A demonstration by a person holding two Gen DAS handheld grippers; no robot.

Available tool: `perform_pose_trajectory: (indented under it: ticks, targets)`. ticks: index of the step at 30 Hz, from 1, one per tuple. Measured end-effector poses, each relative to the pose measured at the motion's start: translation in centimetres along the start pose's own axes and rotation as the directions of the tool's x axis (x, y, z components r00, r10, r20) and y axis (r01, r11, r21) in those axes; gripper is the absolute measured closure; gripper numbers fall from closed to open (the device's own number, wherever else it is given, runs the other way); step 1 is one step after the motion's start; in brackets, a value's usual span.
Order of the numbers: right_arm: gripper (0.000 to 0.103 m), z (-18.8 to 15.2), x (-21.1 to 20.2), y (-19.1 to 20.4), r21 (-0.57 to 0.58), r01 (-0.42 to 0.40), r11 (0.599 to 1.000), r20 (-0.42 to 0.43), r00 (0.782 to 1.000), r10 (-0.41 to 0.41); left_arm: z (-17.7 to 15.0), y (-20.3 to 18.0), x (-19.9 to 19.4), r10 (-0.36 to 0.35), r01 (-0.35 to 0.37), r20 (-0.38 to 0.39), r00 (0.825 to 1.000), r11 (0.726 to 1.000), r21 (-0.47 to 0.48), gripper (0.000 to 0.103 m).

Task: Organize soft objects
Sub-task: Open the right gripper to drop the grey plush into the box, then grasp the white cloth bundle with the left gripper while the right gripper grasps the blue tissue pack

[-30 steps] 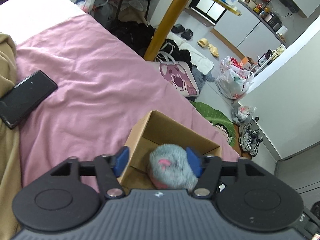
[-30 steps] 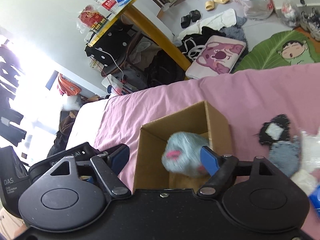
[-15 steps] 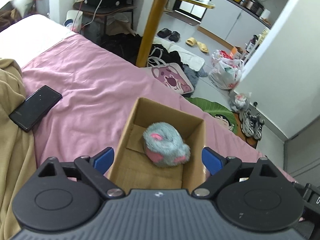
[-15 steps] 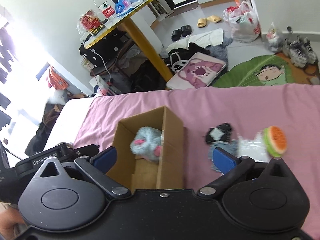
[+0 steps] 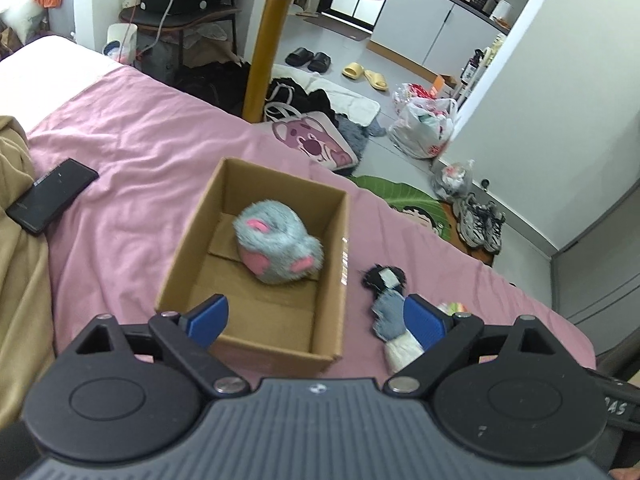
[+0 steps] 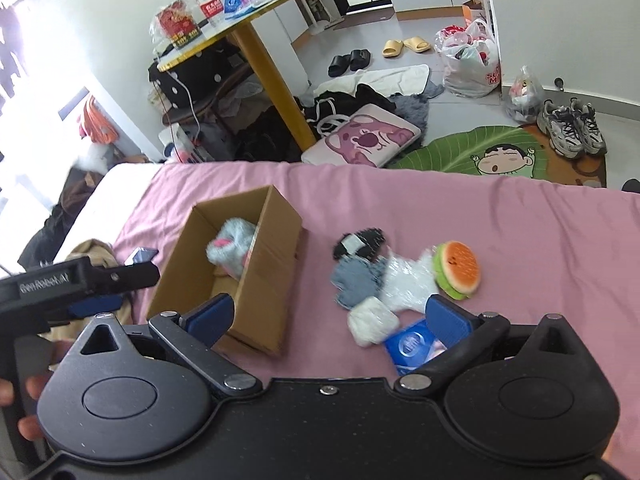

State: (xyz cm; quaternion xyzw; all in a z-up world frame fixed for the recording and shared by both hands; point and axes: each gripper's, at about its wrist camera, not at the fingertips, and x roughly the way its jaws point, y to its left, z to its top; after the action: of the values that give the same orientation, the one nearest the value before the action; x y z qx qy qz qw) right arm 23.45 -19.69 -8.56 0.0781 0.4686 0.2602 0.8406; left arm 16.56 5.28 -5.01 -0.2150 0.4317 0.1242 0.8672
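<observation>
Both tools stand with jaws wide apart, gripping nothing: the left tool (image 5: 316, 318) above the near end of the one cardboard box (image 5: 338, 280), the right tool (image 6: 329, 314) over the pink bed (image 6: 520, 220). One grey plush (image 5: 276, 248) lies inside the box. Beside the box, a cluster: one burger plush (image 6: 458, 270), one black piece (image 6: 358, 242), one grey piece (image 6: 354, 282), white fluffy pieces hard to separate, and one blue packet (image 6: 410, 344) partly hidden. One phone (image 5: 50, 194) lies toward the bed's left edge.

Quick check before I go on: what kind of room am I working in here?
Most likely a small studio flat, worked from a bed: a pink bedsheet underlies the cardboard box, a yellow-legged table stands beside it, and kitchen cabinets line the far wall.
</observation>
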Motion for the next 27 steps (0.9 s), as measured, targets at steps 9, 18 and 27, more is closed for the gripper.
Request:
perform_pose_trajectory:
  ticks: [9,18,27]
  targets:
    - [0.0,-2.0,0.1,-1.9,-0.075,0.039,0.996,-0.01,0.999,-0.04,-2.3,-2.4,0.0,-0.019,0.018,-0.033,0.999,0.999,-0.03,0.009]
    - [0.0,-3.5,1.1,-3.7,-0.144,0.081,0.986,-0.019,0.996,-0.085,-4.2,-5.4,1.3,-0.011,0.01,-0.044,0.999,1.0,-0.013,0.009]
    - [0.005,-4.5,2.9,-6.2,-0.108,0.024,0.994,-0.095,0.995,-0.034,-5.7,-7.5,4.0,0.0,0.0,-0.045,0.999,1.0,-0.018,0.01]
